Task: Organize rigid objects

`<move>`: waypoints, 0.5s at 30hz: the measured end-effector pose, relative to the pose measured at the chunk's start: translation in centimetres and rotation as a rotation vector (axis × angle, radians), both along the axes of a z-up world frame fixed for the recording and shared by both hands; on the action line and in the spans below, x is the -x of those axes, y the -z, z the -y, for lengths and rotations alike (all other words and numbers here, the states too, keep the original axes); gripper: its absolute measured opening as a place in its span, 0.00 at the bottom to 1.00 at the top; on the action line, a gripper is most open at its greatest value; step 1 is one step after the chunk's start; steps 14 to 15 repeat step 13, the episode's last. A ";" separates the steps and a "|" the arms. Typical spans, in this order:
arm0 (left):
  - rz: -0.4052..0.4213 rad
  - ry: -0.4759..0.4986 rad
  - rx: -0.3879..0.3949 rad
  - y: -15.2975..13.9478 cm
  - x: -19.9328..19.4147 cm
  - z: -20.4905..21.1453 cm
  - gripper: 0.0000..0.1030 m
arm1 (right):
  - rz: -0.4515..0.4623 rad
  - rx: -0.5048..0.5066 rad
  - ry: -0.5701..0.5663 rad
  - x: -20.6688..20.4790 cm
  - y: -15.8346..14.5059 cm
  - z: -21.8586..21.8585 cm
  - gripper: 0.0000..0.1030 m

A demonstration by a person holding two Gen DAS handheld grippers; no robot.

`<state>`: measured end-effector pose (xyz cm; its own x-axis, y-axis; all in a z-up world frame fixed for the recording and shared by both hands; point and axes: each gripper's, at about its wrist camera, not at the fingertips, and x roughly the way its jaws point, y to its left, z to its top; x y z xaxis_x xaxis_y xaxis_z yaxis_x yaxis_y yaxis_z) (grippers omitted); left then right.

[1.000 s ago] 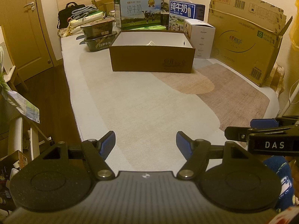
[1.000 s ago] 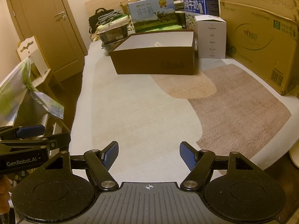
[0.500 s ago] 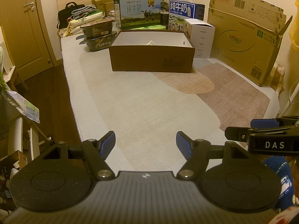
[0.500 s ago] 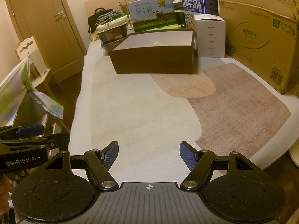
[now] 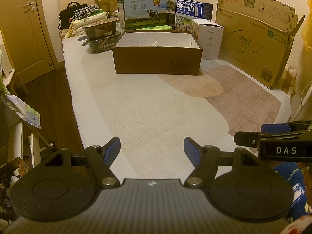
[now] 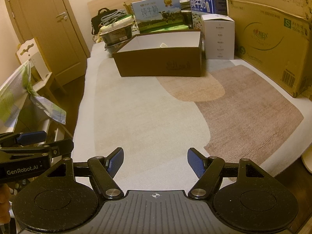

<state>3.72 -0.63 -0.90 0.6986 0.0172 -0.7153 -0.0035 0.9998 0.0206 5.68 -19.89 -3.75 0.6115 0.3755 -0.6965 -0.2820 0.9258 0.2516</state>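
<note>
Nothing has moved since the earlier frames: both grippers hold the same position over the near end of the rug.

The open brown box (image 5: 157, 62) stands on the rug (image 5: 148, 113) at its far end, white inside, with a small pale item (image 5: 156, 44) just visible above its front wall. Stacked dark food trays (image 5: 102, 36) sit just beside its left corner, a white carton (image 5: 209, 39) near its right corner, and two milk cartons (image 5: 145, 12) behind it. A large cardboard box (image 5: 255, 44) stands along the right edge of the rug. The left gripper (image 5: 152, 149) is well apart from the brown box, jaws spread wide with nothing between the blue pads. The right gripper (image 6: 155, 160) is likewise spread wide and empty, just beside the left one.
</note>
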 end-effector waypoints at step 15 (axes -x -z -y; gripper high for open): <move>0.009 0.005 -0.007 0.3 0.0 0.4 0.68 | -0.007 -0.001 0.005 0.0 0.2 0.1 0.70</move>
